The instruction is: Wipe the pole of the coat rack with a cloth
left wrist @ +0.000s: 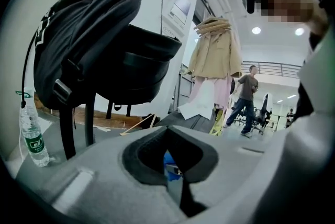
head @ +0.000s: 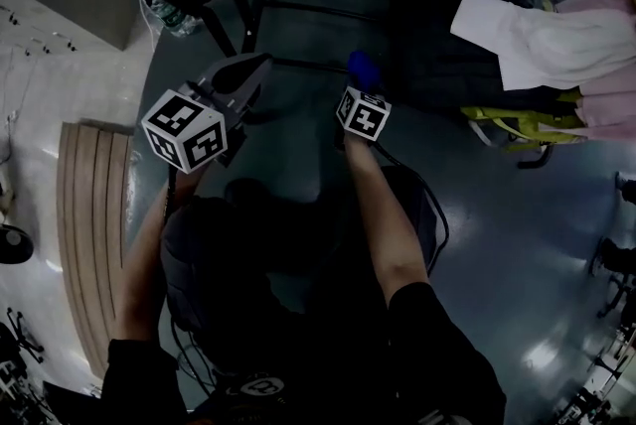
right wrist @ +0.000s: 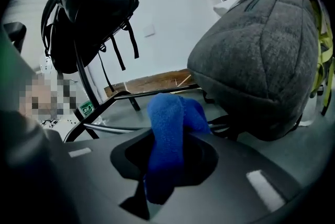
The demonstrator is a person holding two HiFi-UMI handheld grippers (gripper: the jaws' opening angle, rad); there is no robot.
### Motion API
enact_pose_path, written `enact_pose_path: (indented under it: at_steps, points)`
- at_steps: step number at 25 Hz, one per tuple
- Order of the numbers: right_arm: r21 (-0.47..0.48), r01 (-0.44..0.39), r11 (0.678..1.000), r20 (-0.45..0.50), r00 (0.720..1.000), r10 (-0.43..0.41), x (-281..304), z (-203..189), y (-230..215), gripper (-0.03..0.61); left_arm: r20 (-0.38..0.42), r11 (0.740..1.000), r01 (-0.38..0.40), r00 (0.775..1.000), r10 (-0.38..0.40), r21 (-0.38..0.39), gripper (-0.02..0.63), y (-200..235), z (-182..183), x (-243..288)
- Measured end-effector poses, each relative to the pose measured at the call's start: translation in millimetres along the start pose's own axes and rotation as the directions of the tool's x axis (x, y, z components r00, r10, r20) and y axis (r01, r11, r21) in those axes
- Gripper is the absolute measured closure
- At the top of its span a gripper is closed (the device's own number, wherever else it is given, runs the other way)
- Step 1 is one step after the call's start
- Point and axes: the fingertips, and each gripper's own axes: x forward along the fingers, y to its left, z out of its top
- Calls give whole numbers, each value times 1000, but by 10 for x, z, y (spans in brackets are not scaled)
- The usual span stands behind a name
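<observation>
While the right gripper point(right wrist: 166, 163) pinched the soft, light cloth point(right wrist: 170, 118) at its fold, the left gripper point(left wrist: 172, 165) apparently sat closed, empty.

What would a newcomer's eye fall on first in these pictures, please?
Probably the blue cloth, pinched in the fingers of the right gripper at the centre of its own view. Next comes the black backpack, hanging large at the upper left of the left gripper view, with a plastic water bottle lower left of it.
</observation>
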Motion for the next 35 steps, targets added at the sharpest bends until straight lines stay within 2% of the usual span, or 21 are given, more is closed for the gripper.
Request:
enact_pose_path:
  at_steps: [3, 6, 12, 17, 19, 23, 25, 30, 35]
  points:
    - [-32, -41, 999, -4, 999, 41, 68, -18, 287, 503, 5, 999, -47, 999, 47, -4, 609, 149, 14, -113]
    - [-99, -112, 989, -22, 994, 110, 138, -60, 628, 503, 1, 988, -149, 989, 149, 27, 609, 384, 3, -201]
    - [-224, -273, 935, -83, 962, 261, 313, -223, 1545, 503, 1, 965, -261, 965, 261, 25, 609, 722, -24, -448]
    - [-292, -380, 878, -154, 925, 349, 452, -378, 2297, 503, -18, 959, -283, 959, 284, 24, 609, 753, -58, -547]
    - [-286, -382, 879, -152, 923, 352, 477, -393, 2405, 505, -25, 961, -277, 960, 278, 21, 609, 727, -72, -551]
    - [-284, -393, 874, -172, 918, 357, 445, -411, 2342, 505, -38, 960, -278, 960, 279, 26, 609, 691, -74, -503]
    - [-271, -377, 886, -180, 924, 338, 404, -392, 2182, 505, -37, 961, -275, 961, 276, 25, 609, 667, -66, -454]
    - [-215, -306, 927, -168, 947, 274, 279, -238, 1516, 505, -66, 971, -238, 969, 238, 8, 610, 595, -206, -249]
    - [-165, -210, 964, -143, 972, 187, 108, -75, 648, 505, -107, 973, -228, 967, 231, 34, 611, 571, -357, -116]
